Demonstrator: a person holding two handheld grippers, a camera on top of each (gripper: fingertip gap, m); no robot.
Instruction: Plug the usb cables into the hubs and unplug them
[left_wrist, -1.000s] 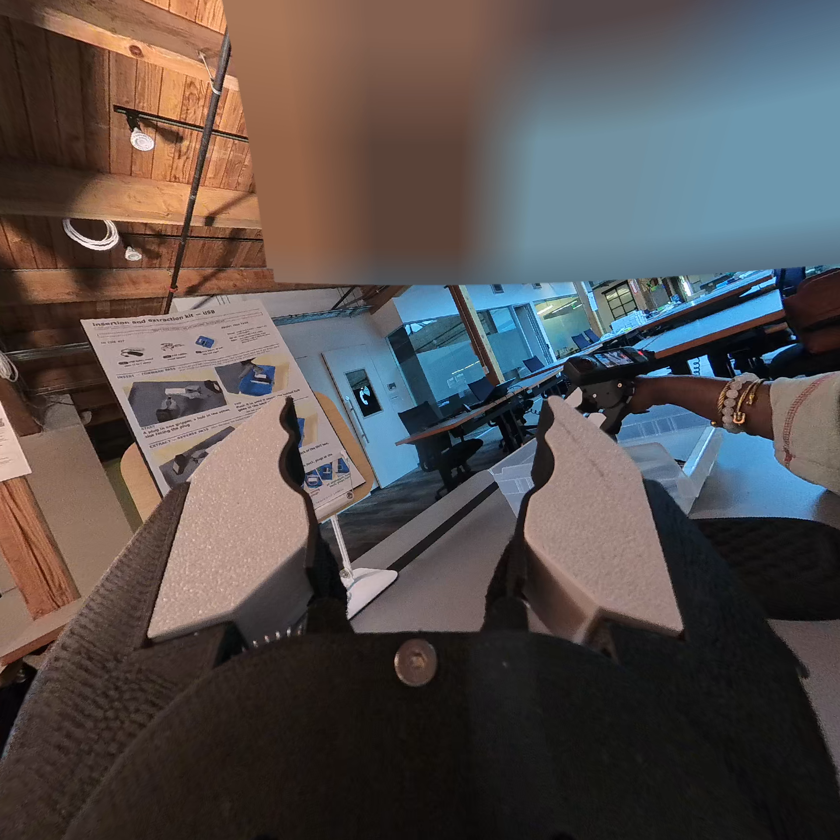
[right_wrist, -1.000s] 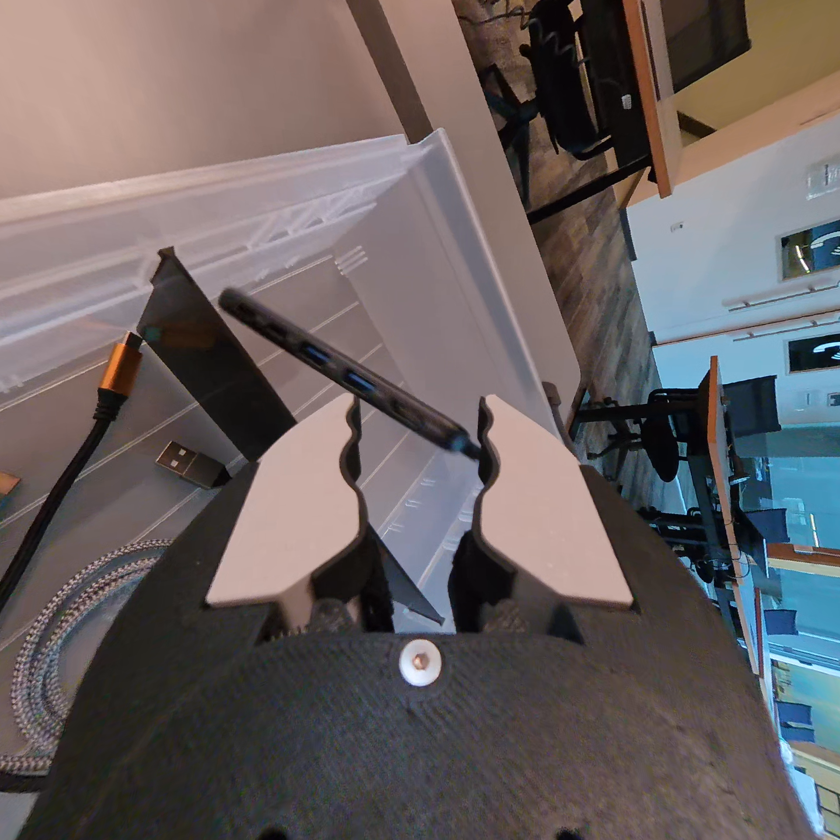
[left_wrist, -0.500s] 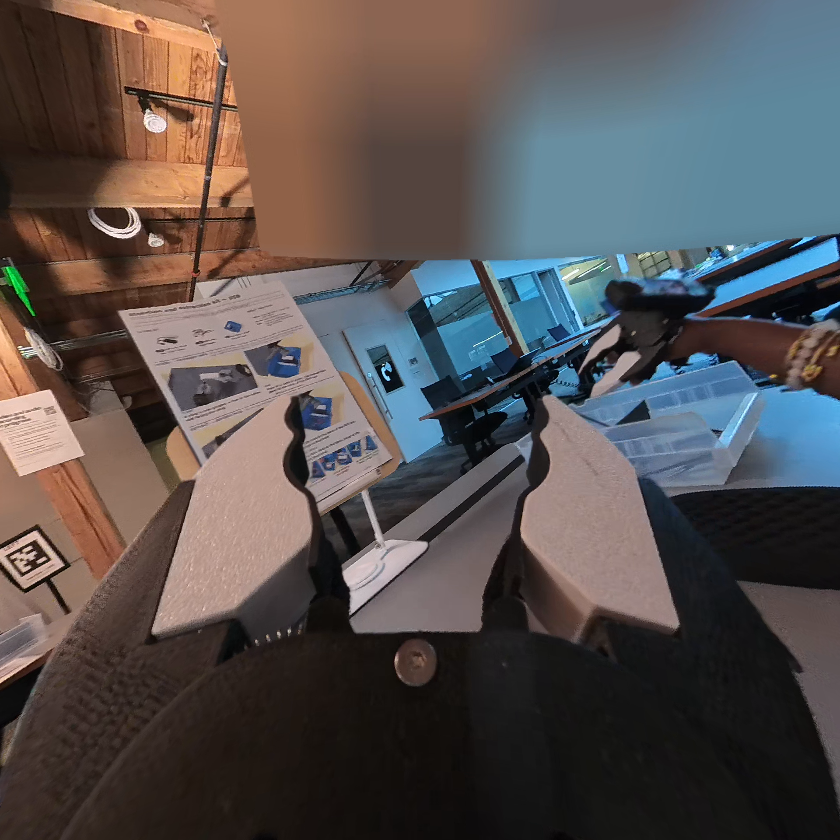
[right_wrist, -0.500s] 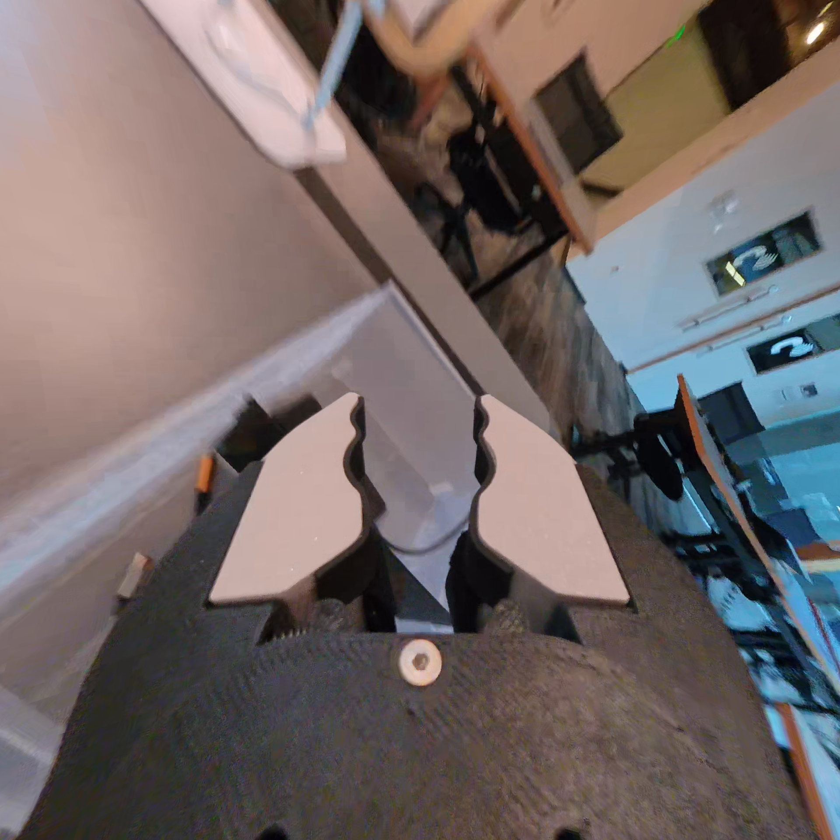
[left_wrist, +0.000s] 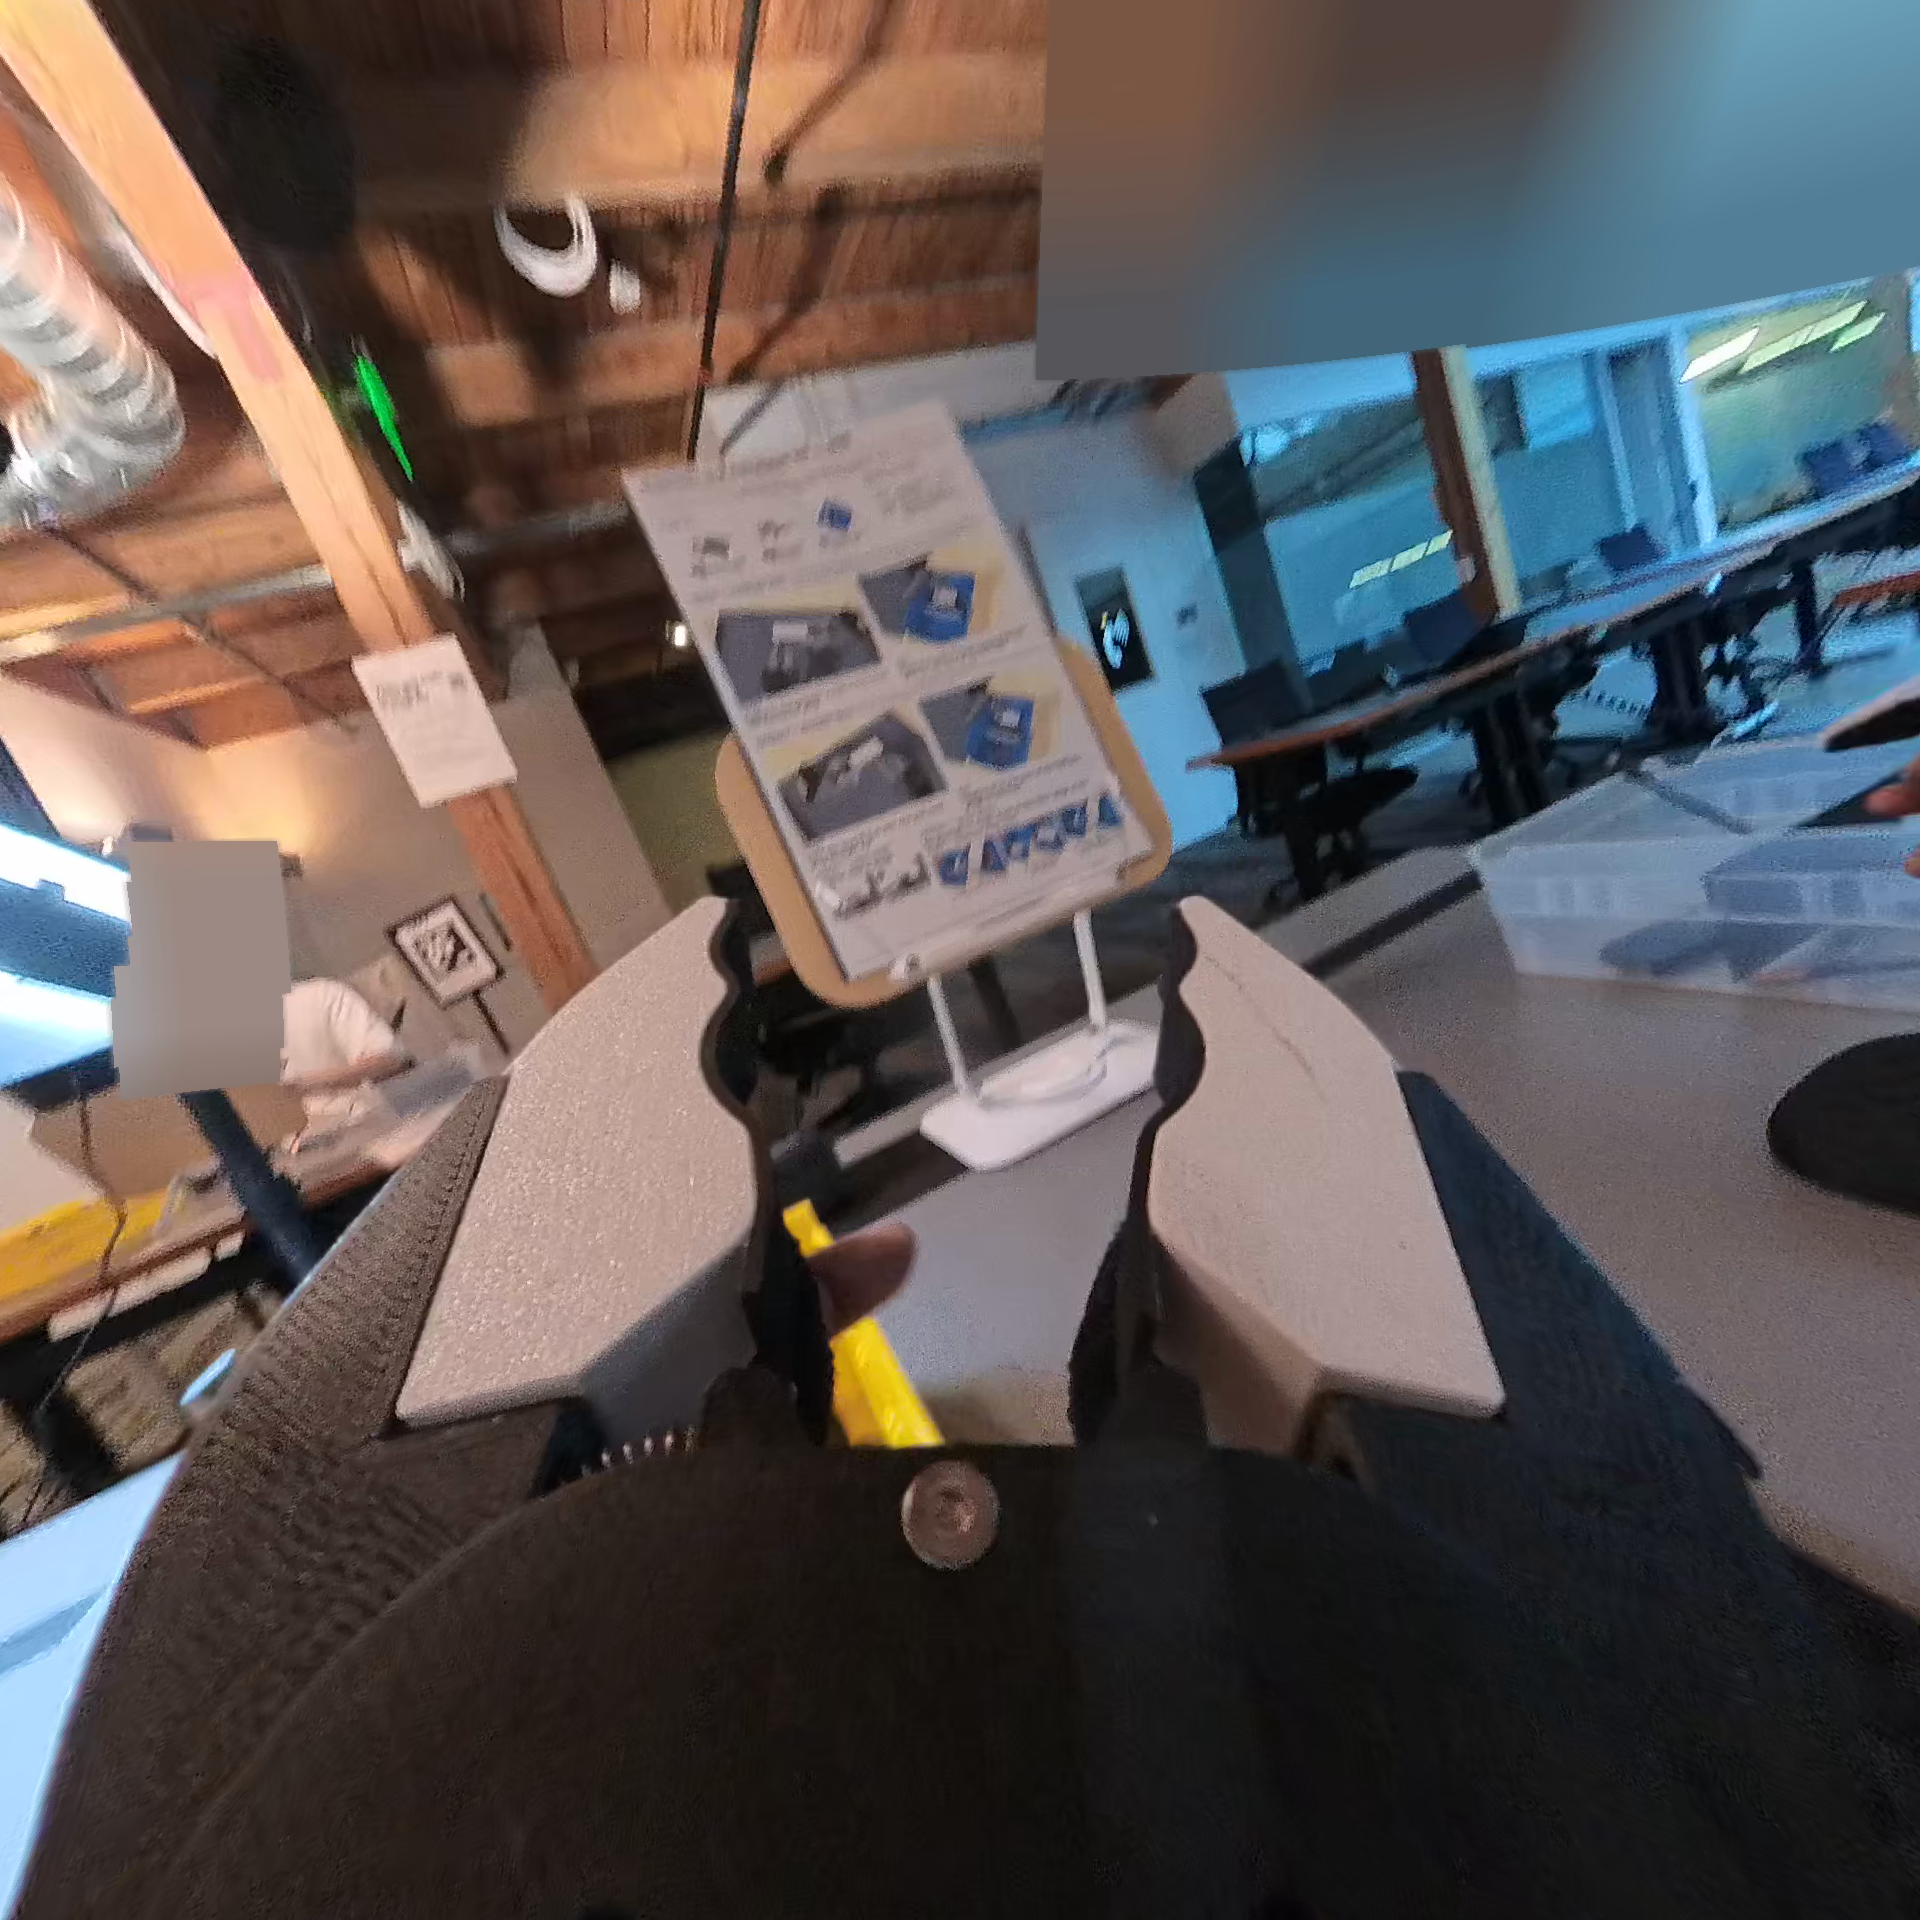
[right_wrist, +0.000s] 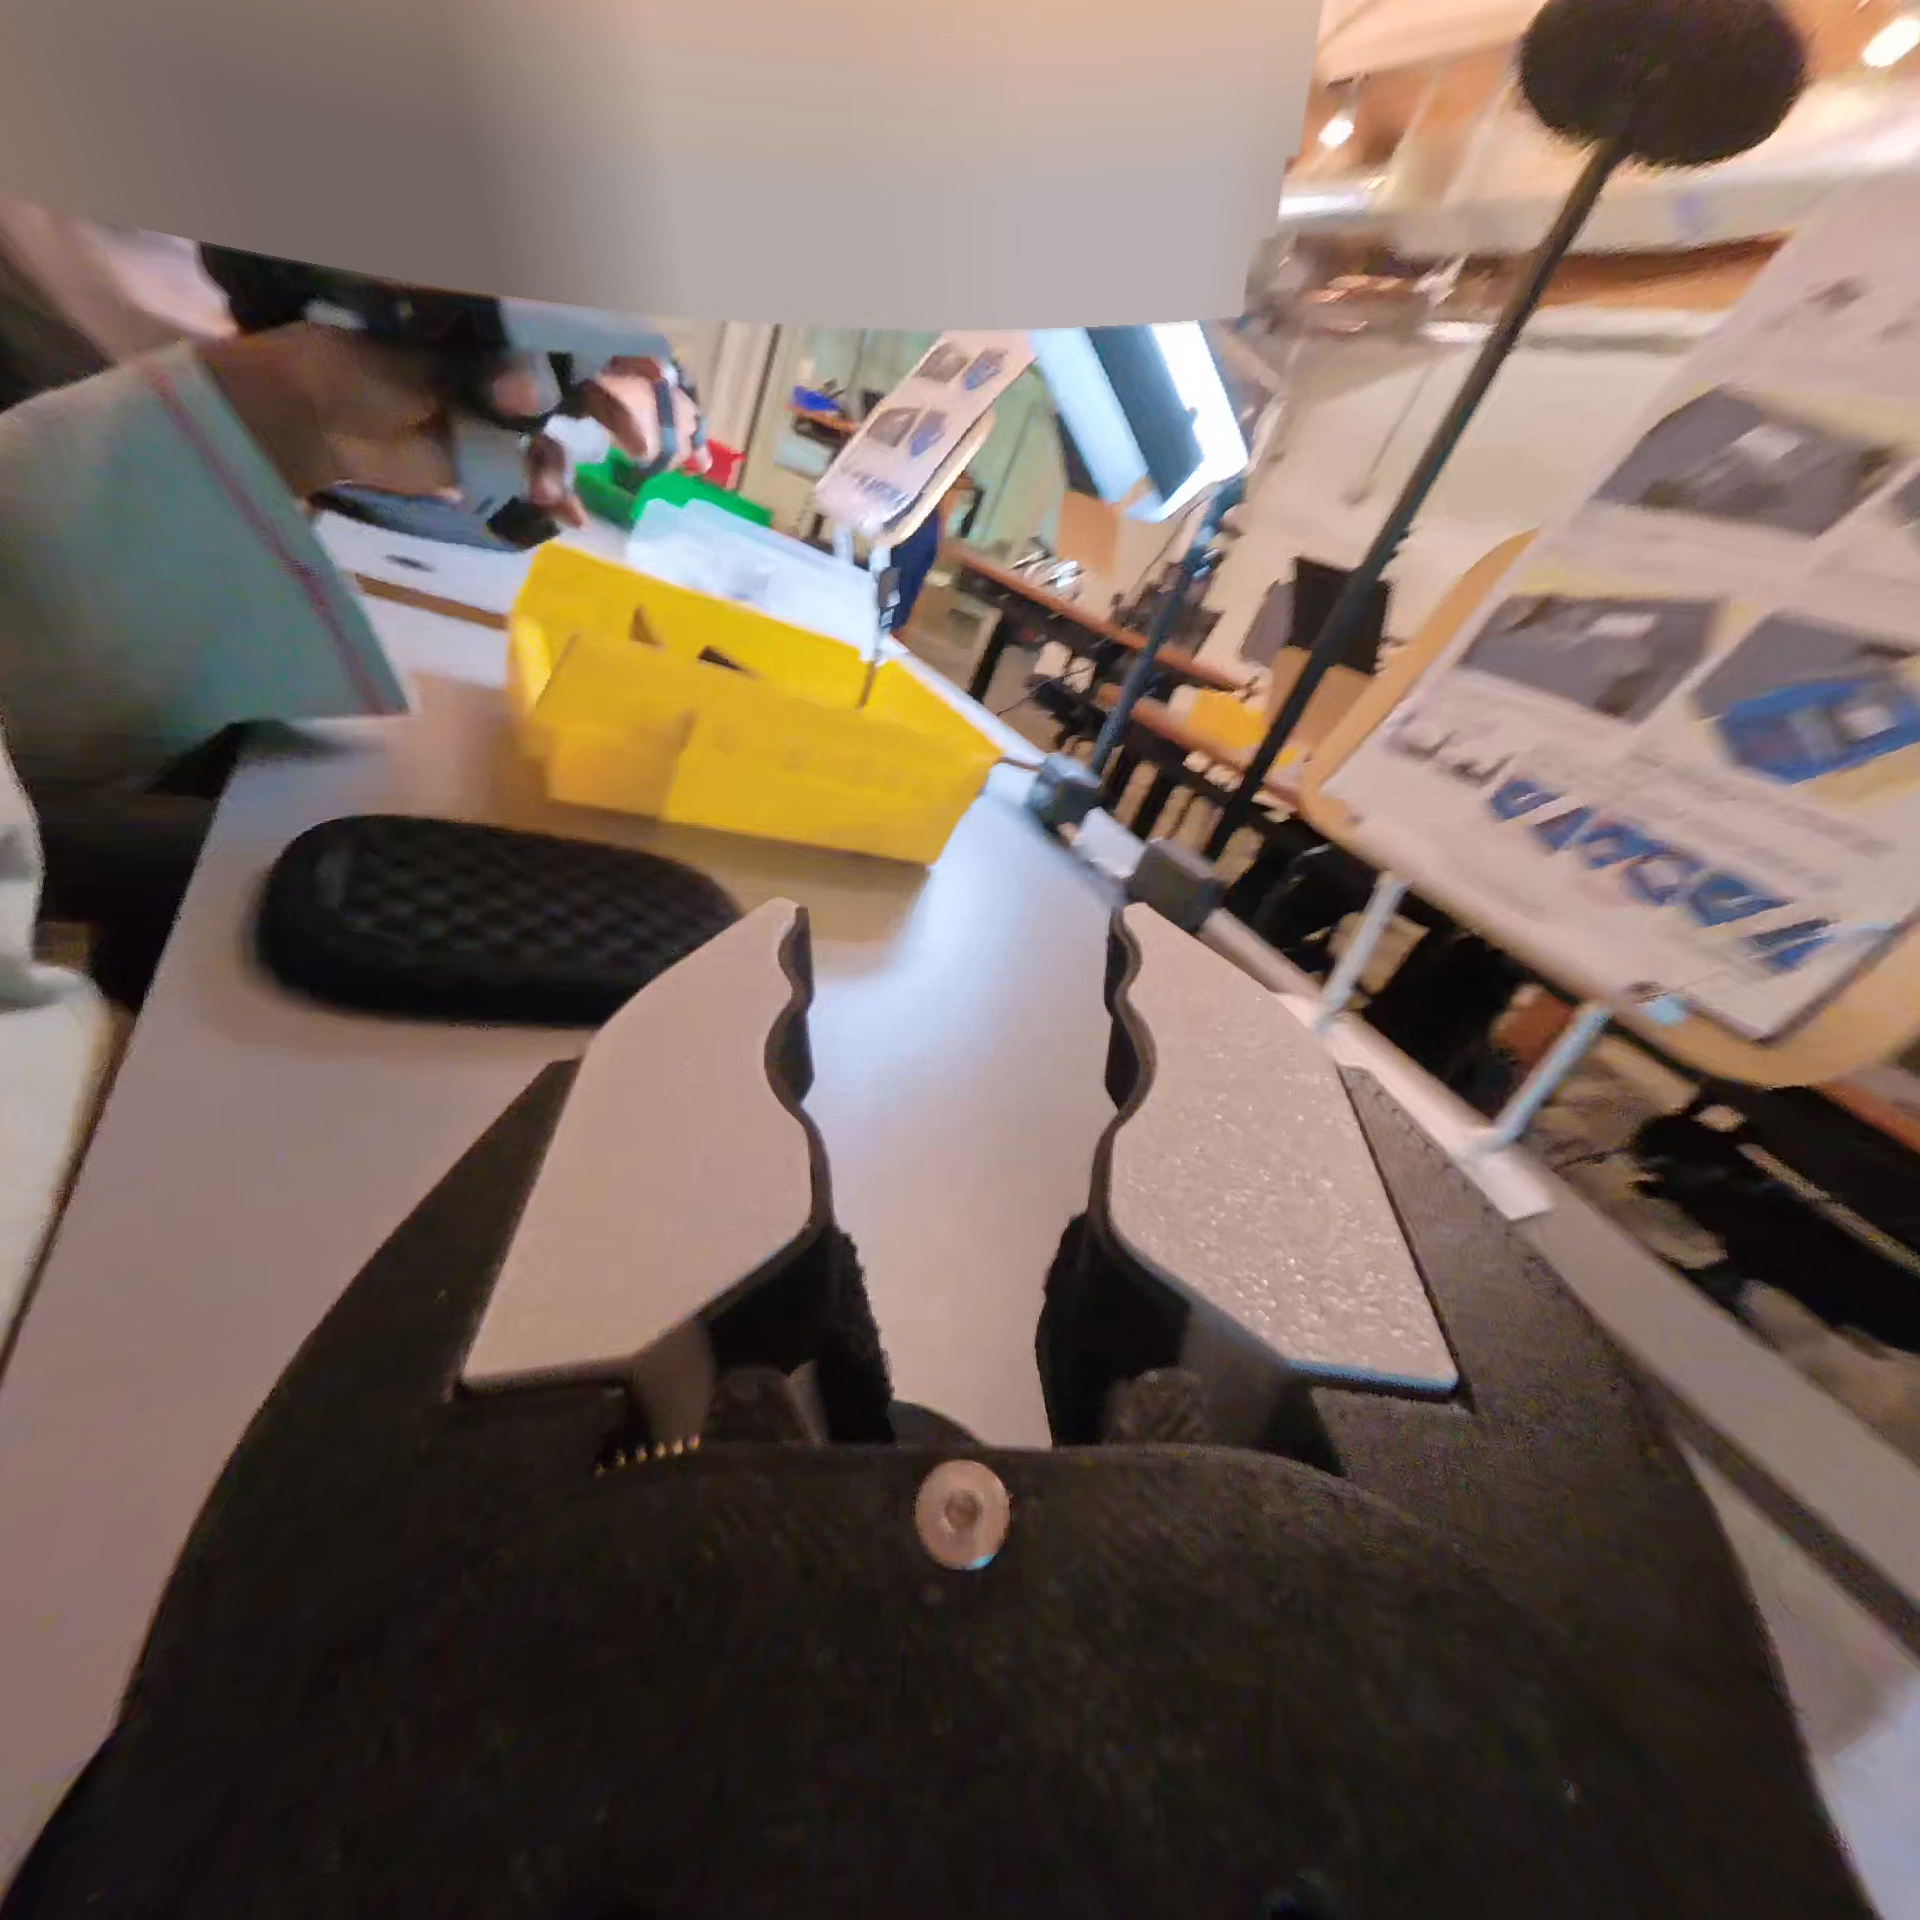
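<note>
Progress looks nil: neither gripper holds a cable or hub, and no plugging shows. Fingers of the left gripper (left_wrist: 951, 925) stand apart and empty; those of the right gripper (right_wrist: 956, 930) likewise, over bare table (right_wrist: 312, 1195). Cables and hubs are, I judge, in the clear plastic box (left_wrist: 1662, 914), far right of the left fingers, contents blurred. Ahead-left of the right fingers lie a black pad (right_wrist: 488, 914) and yellow bin (right_wrist: 748, 727); an instruction board (left_wrist: 894, 707) stands beyond the left fingers. Nothing blocks the reach.
</note>
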